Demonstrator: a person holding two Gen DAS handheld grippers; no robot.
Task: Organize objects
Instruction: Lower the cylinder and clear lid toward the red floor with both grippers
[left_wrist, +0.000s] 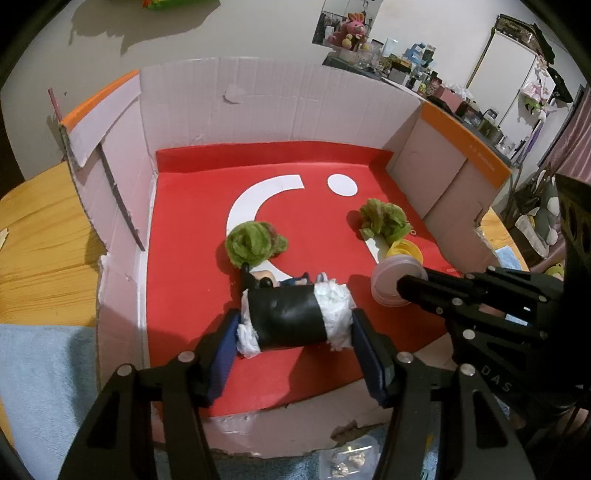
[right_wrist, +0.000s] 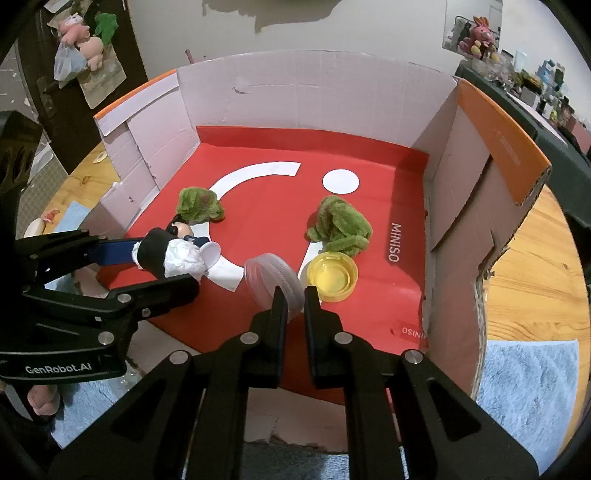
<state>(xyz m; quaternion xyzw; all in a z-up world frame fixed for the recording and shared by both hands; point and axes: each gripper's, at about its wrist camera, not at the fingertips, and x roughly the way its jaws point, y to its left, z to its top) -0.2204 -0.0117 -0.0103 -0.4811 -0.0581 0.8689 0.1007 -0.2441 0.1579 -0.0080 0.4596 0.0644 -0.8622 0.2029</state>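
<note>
Black-banded white roll (left_wrist: 295, 315) clamped endwise by left hand-held gripper (left_wrist: 295, 328); right hand-held gripper (right_wrist: 295, 299) pinches clear lid's (right_wrist: 271, 280) rim; lower both gently, clear of yellow cap (right_wrist: 330, 278).

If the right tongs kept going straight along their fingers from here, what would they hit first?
They already grip the clear plastic lid. Straight ahead, the right tongs would probably meet the yellow lid first, then the green fuzzy clump, though depth is unclear.

Right tongs (right_wrist: 295, 301) pinch clear lid (right_wrist: 271, 282) — beside yellow cap (right_wrist: 329, 276).
</note>
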